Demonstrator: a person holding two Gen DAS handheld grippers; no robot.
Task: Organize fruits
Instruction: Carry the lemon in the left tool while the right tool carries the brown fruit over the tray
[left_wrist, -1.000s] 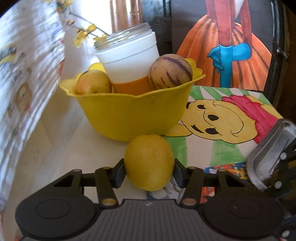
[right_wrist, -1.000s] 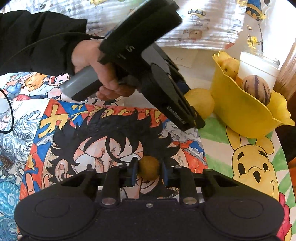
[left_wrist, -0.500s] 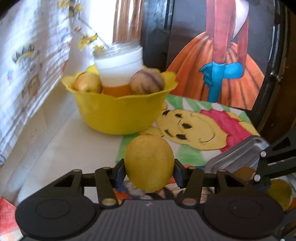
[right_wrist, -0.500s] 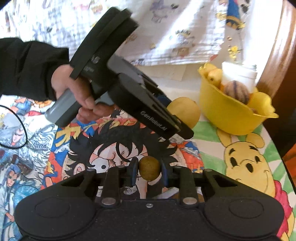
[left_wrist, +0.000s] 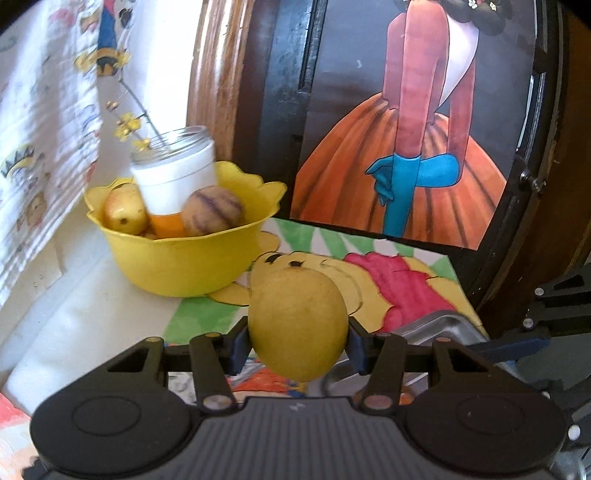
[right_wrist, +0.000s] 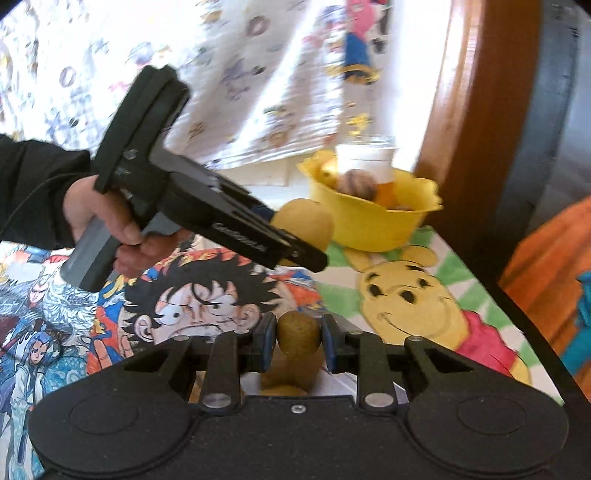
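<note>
My left gripper (left_wrist: 297, 338) is shut on a large yellow lemon-like fruit (left_wrist: 297, 325) and holds it in the air, in front of and to the right of the yellow bowl (left_wrist: 184, 258). The bowl holds a yellow apple (left_wrist: 123, 212), a striped melon-like fruit (left_wrist: 212, 216) and a white jar (left_wrist: 173, 181). My right gripper (right_wrist: 298, 341) is shut on a small brown round fruit (right_wrist: 298, 334), held above a metal tray (left_wrist: 439, 328). In the right wrist view the left gripper (right_wrist: 303, 254) with its fruit (right_wrist: 304, 223) is left of the bowl (right_wrist: 369, 225).
The table carries cartoon prints, with a bear picture (right_wrist: 413, 295). A patterned cloth (right_wrist: 258, 92) hangs behind. A dark wooden frame with a painting of an orange skirt (left_wrist: 399, 177) stands at the right, close behind the bowl. More fruit lies in the tray under the right gripper (right_wrist: 282, 384).
Both grippers have risen and drawn back from the bowl with their fruits. The left one lifted the yellow fruit off the table and moved right, toward the tray.
</note>
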